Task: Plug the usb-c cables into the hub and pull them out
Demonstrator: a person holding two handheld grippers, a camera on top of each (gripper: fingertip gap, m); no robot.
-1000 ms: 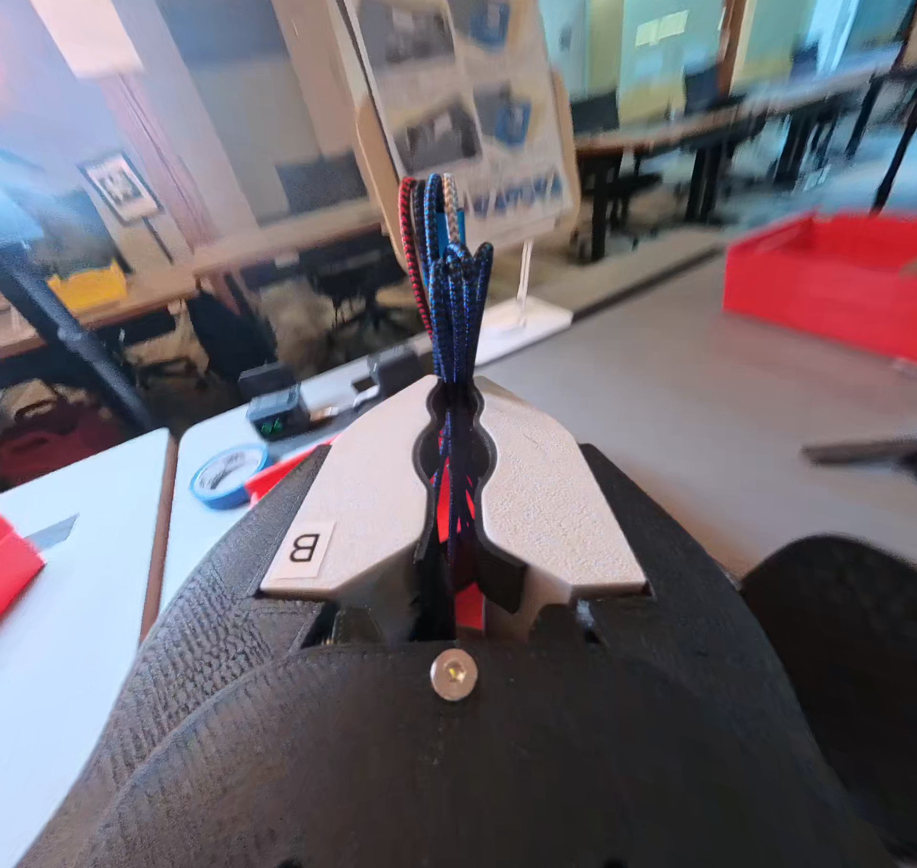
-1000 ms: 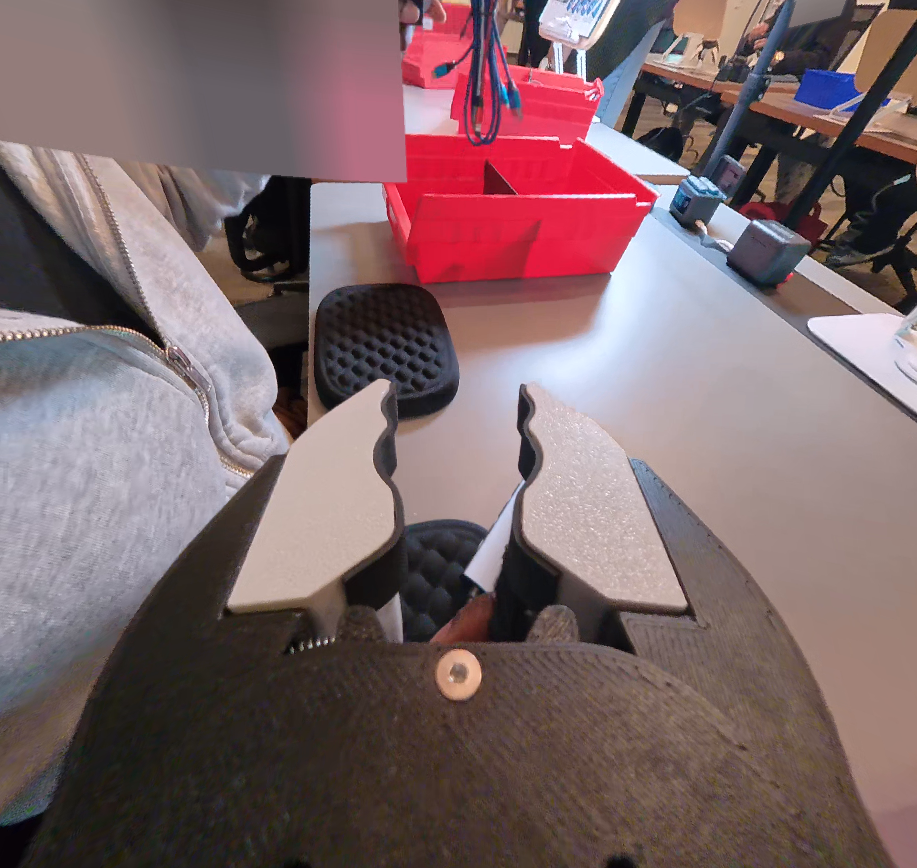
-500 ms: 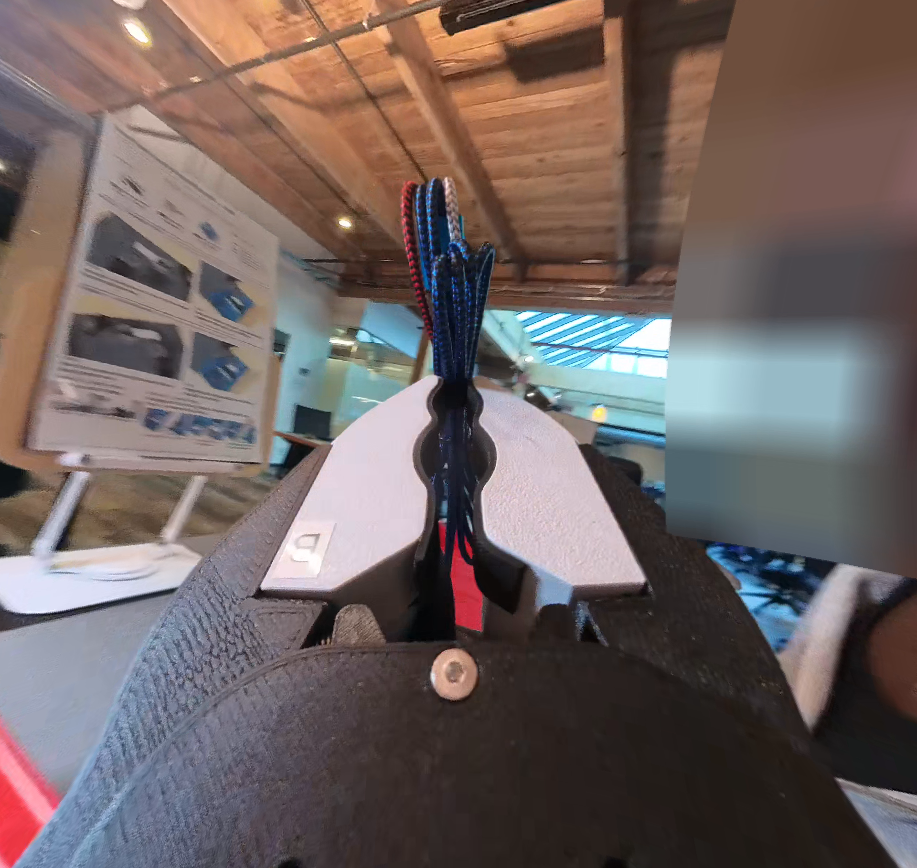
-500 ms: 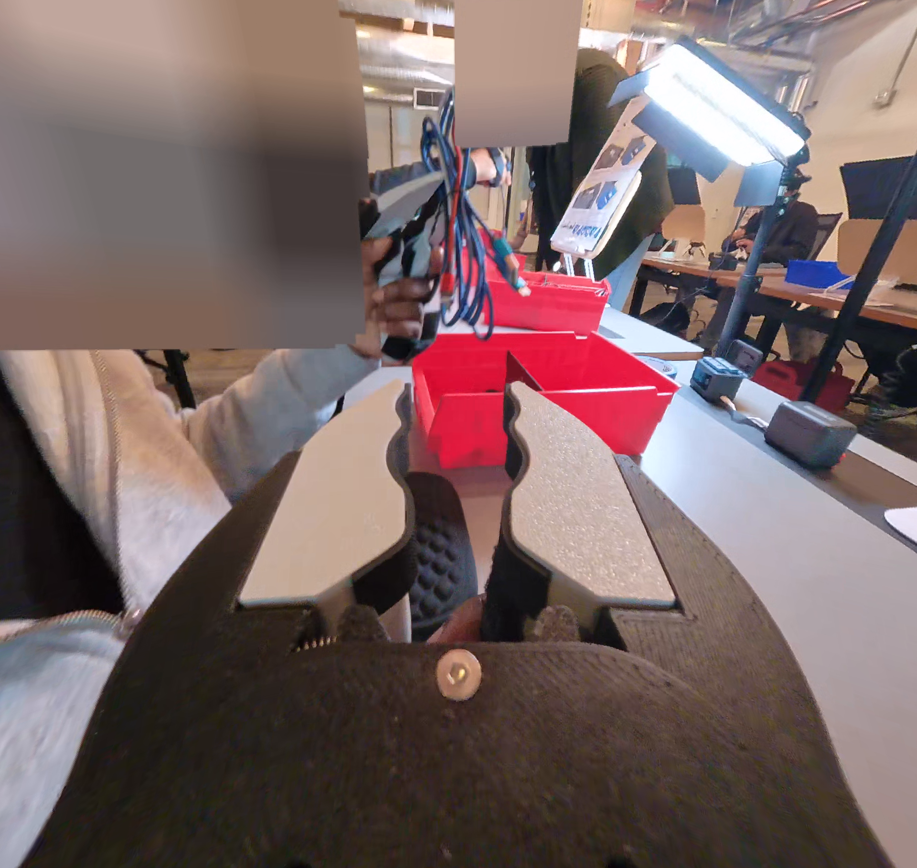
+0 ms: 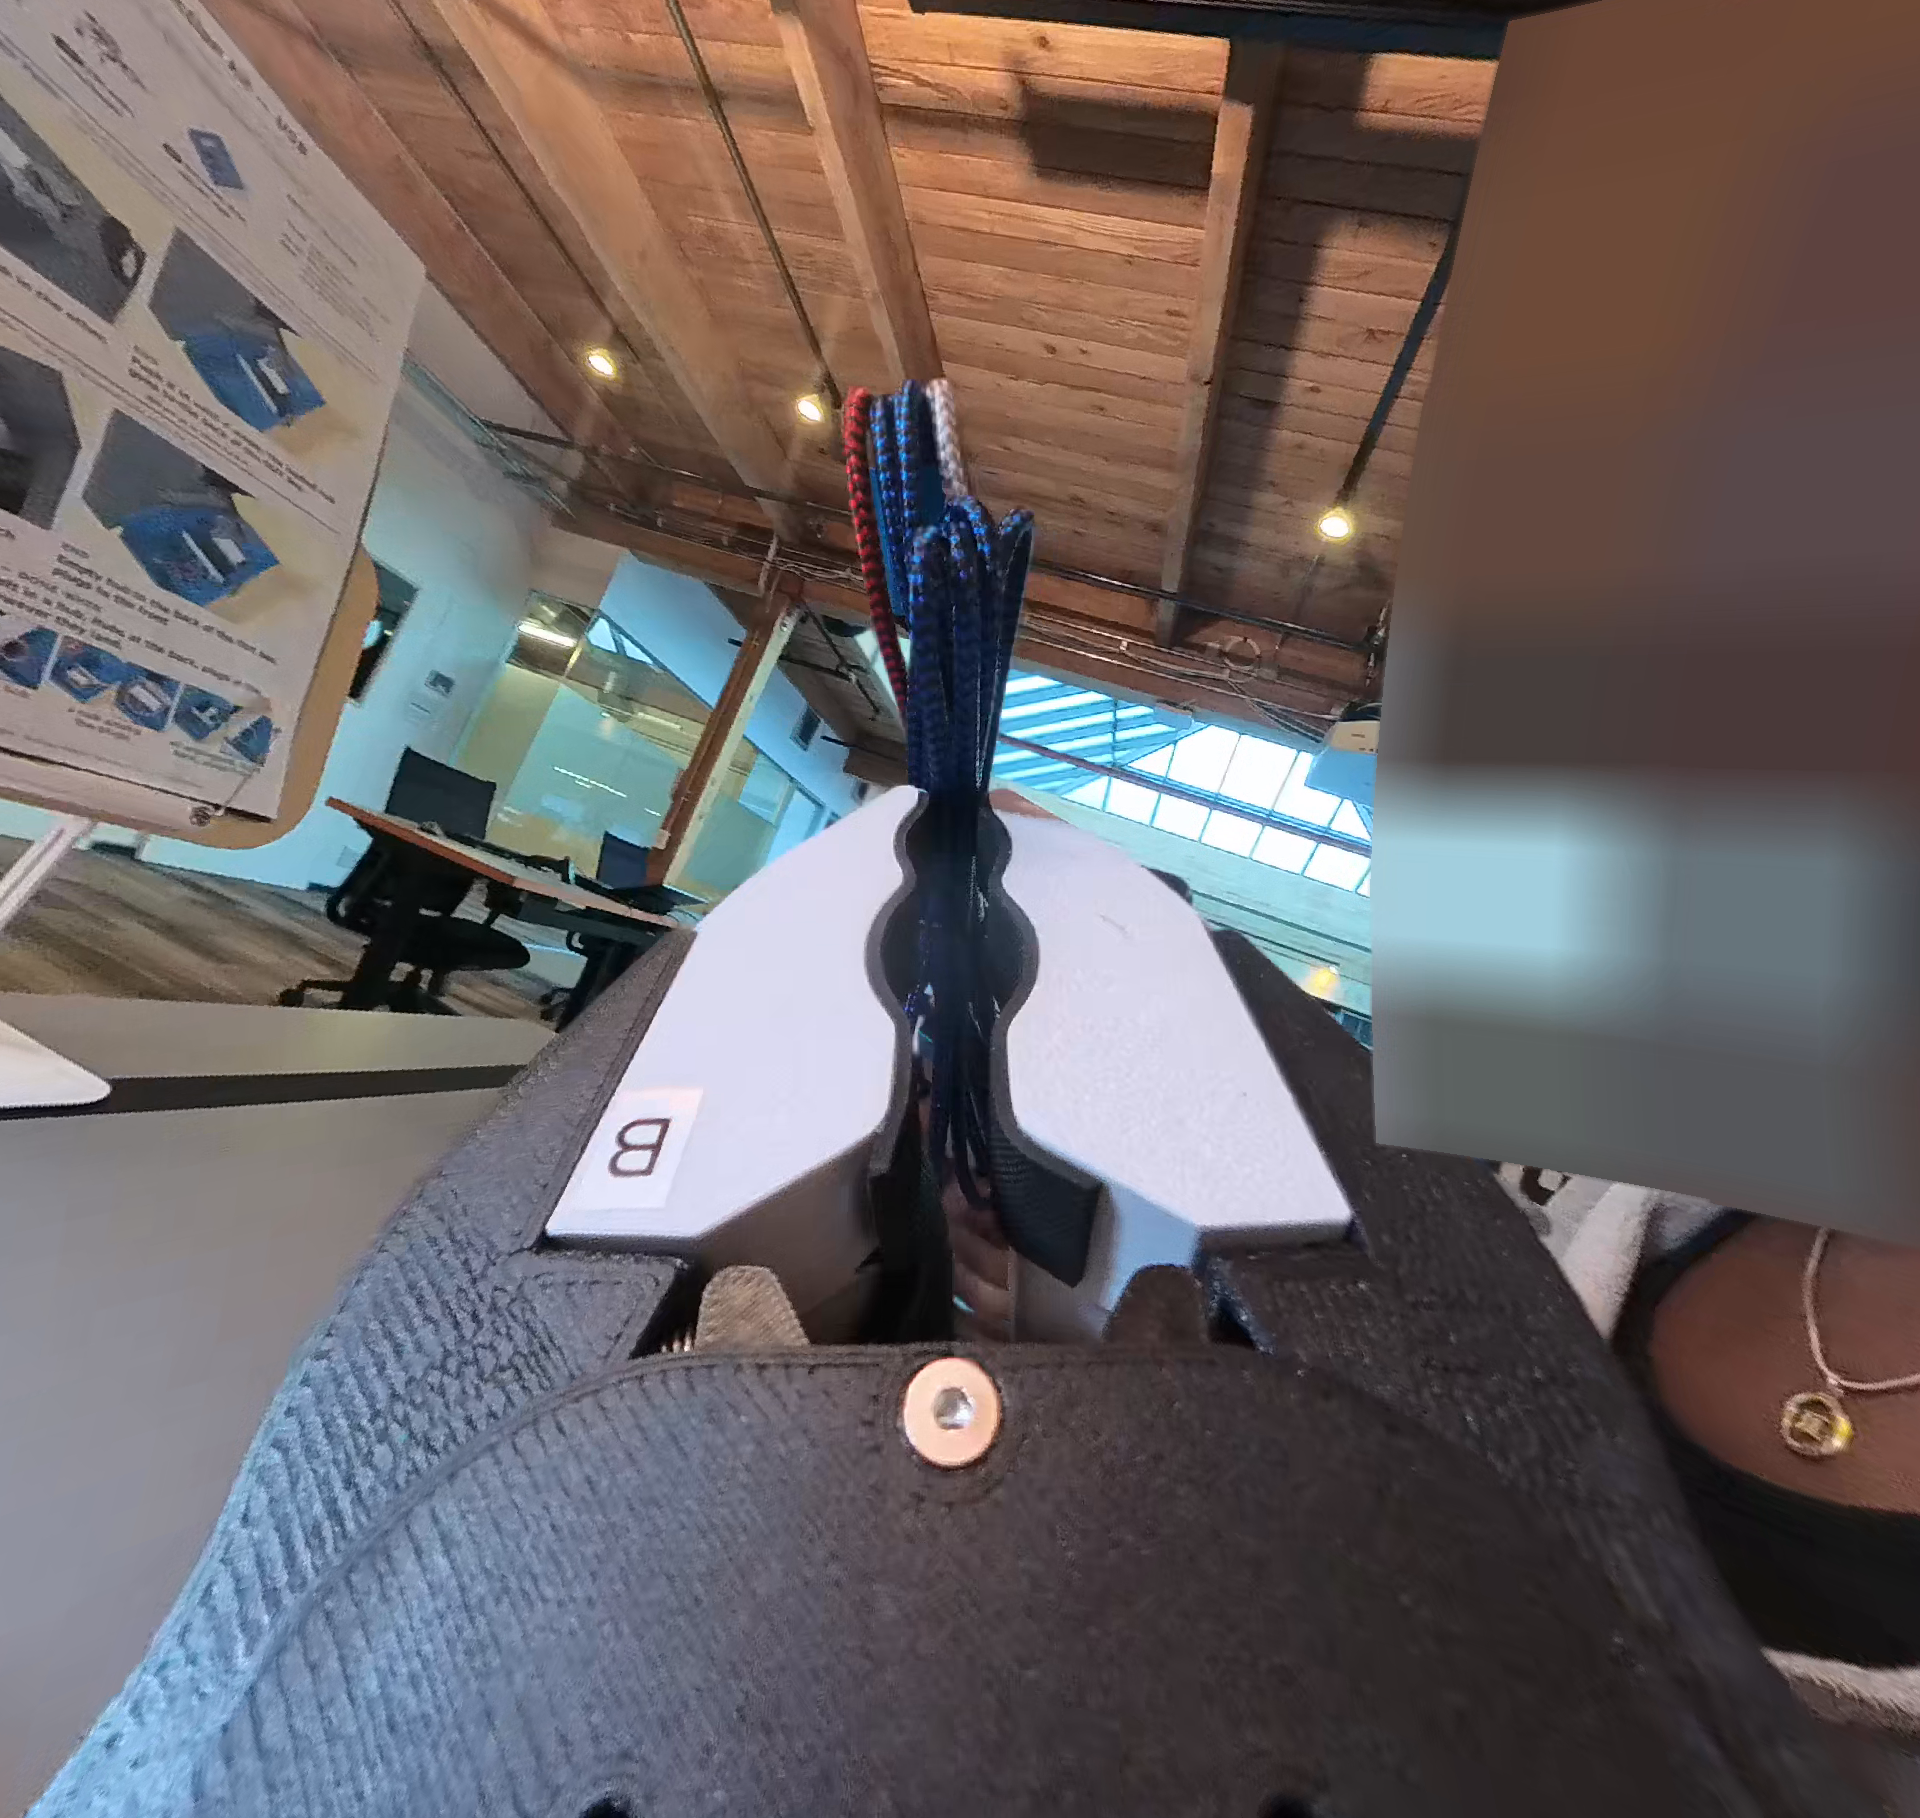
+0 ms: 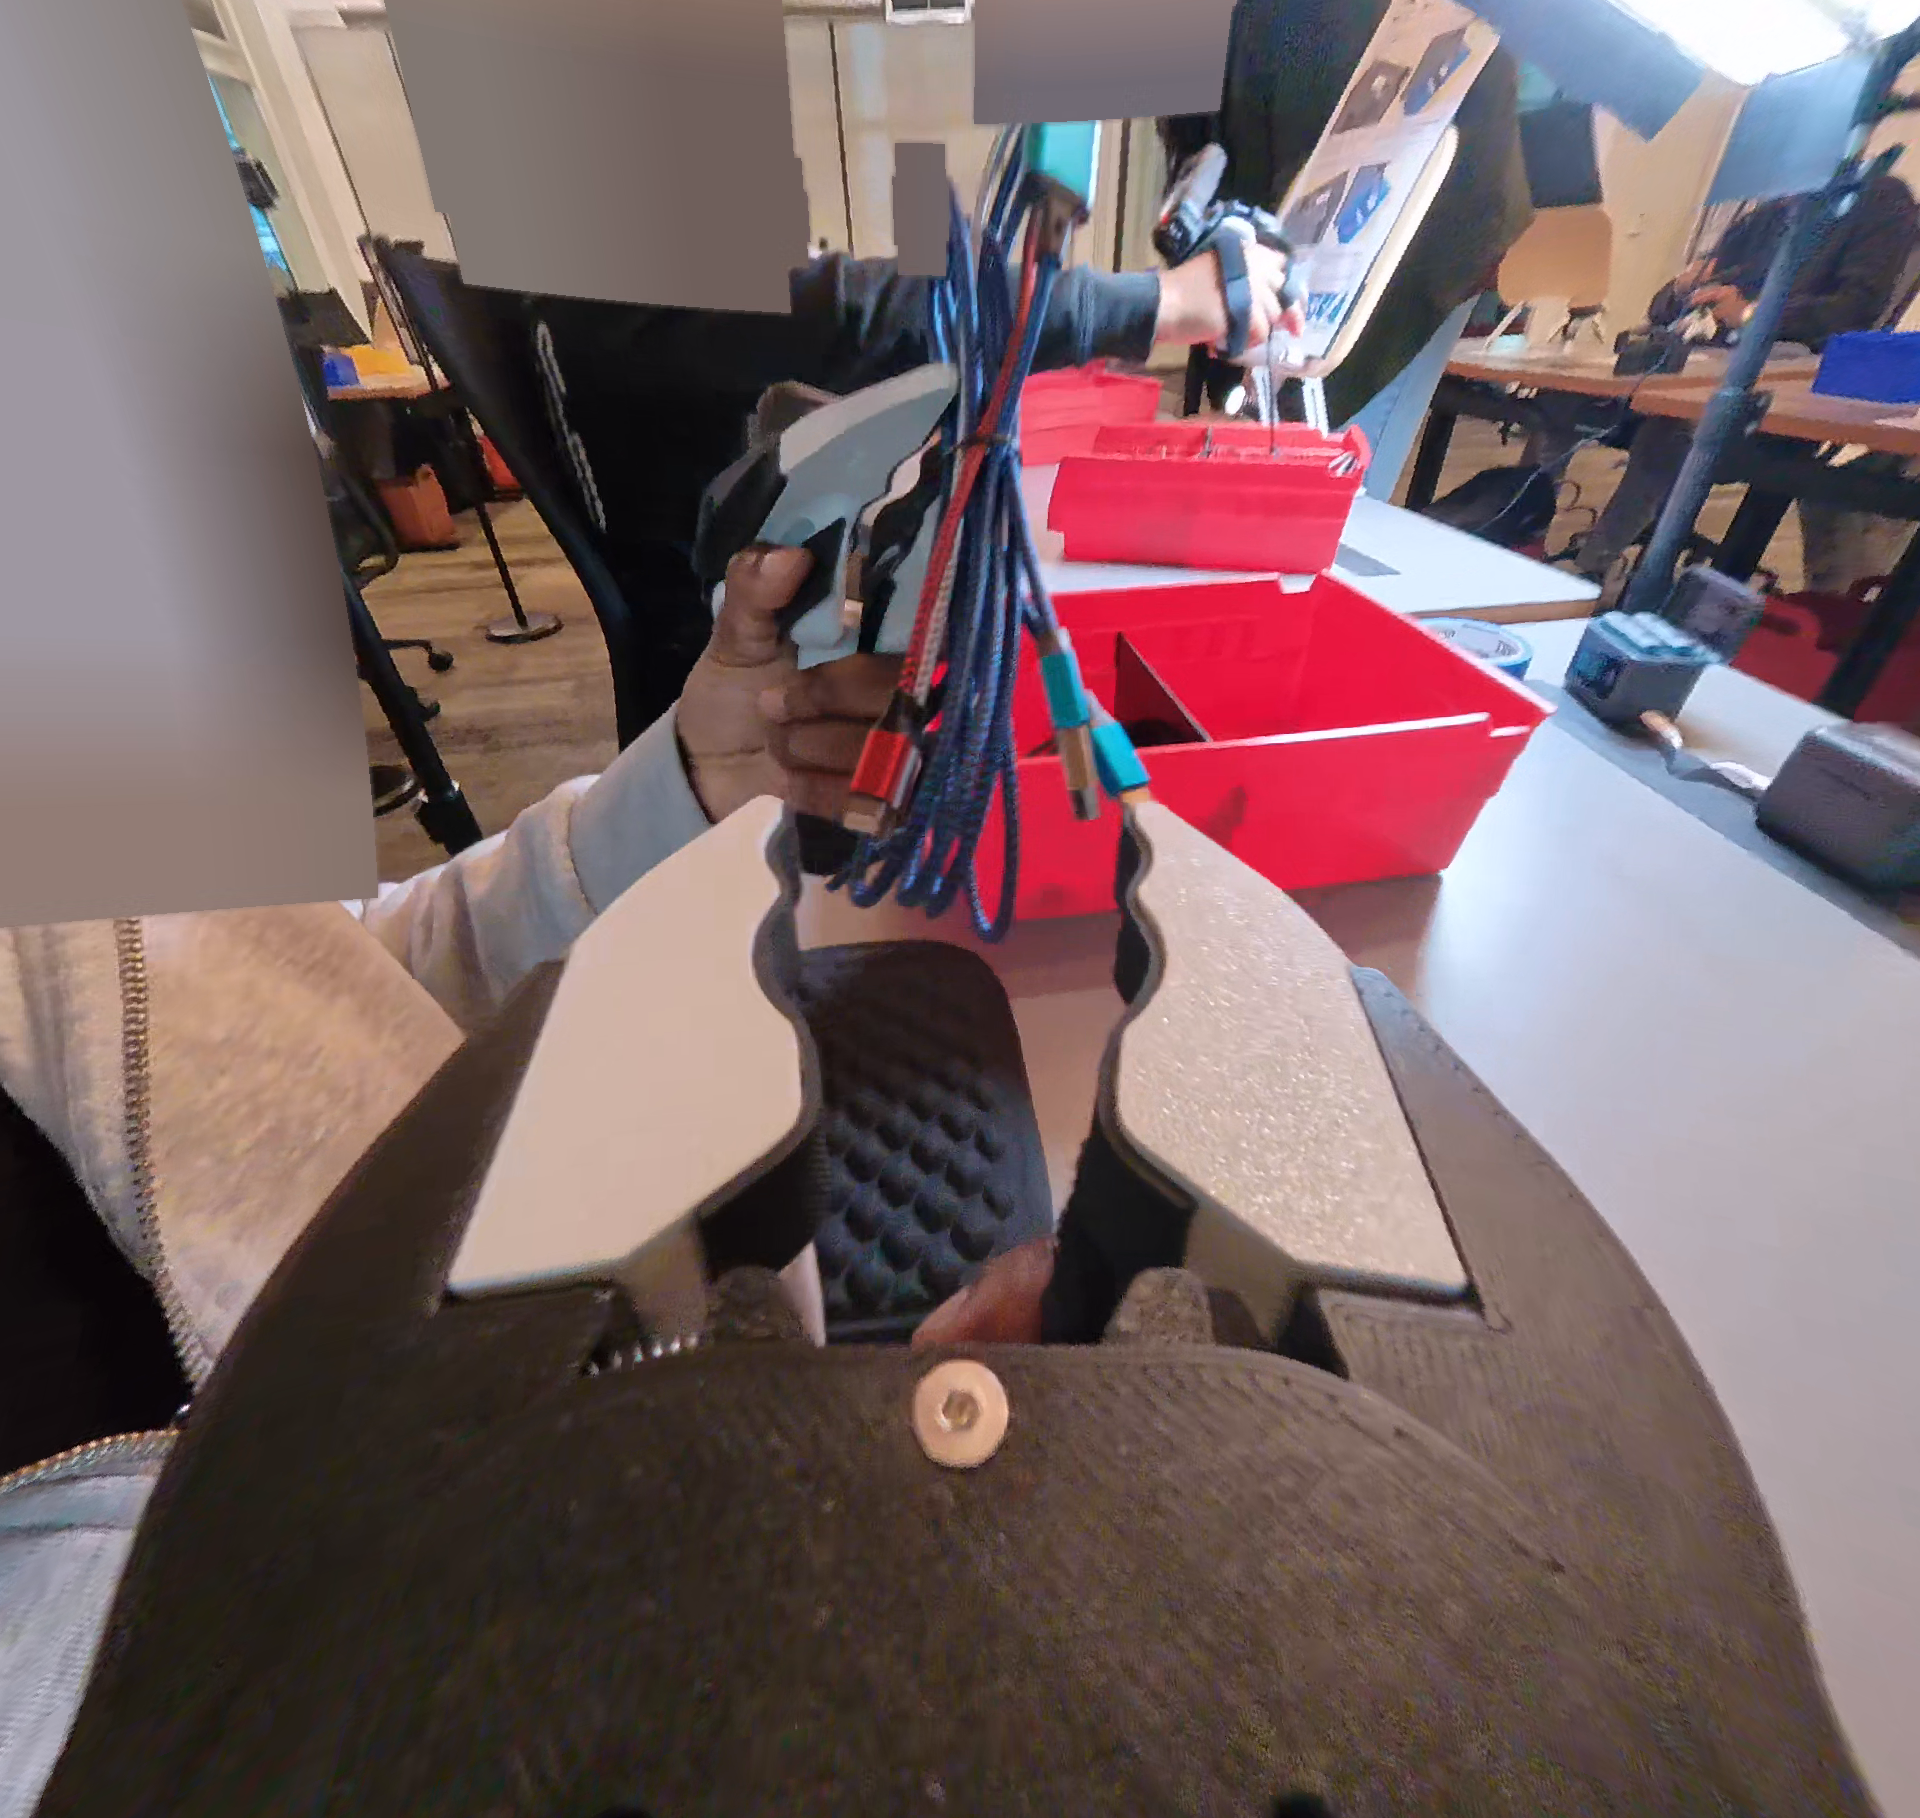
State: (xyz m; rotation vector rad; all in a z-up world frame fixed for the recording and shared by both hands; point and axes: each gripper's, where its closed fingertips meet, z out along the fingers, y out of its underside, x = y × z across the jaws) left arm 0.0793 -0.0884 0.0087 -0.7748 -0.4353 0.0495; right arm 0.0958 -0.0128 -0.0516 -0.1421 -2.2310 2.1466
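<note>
My left gripper [image 5: 951,812] is shut on a bundle of braided usb-c cables [image 5: 951,625], mostly blue with one red and one white, and points up at the wooden ceiling. In the right wrist view the left gripper [image 6: 925,480] is held up in a hand, and the cable bundle [image 6: 977,625] hangs from it with red [image 6: 883,755] and teal [image 6: 1065,688] plugs at the ends. My right gripper [image 6: 951,823] is open and empty just below the hanging cable ends. No hub is clearly visible.
A red divided bin [image 6: 1351,792] stands on the grey table [image 6: 1662,1041] behind the cables, with another red bin [image 6: 1195,511] farther back. A black dimpled pad [image 6: 914,1093] lies under my right gripper. Small grey boxes [image 6: 1642,667] and a blue tape roll [image 6: 1486,641] sit at right. My right fingertips sit around 10 centimetres from my left ones.
My left gripper rose and tilted up toward the ceiling with the cable bundle still in it. My right gripper lifted, opened wider, and now sits close under the hanging cable ends.
</note>
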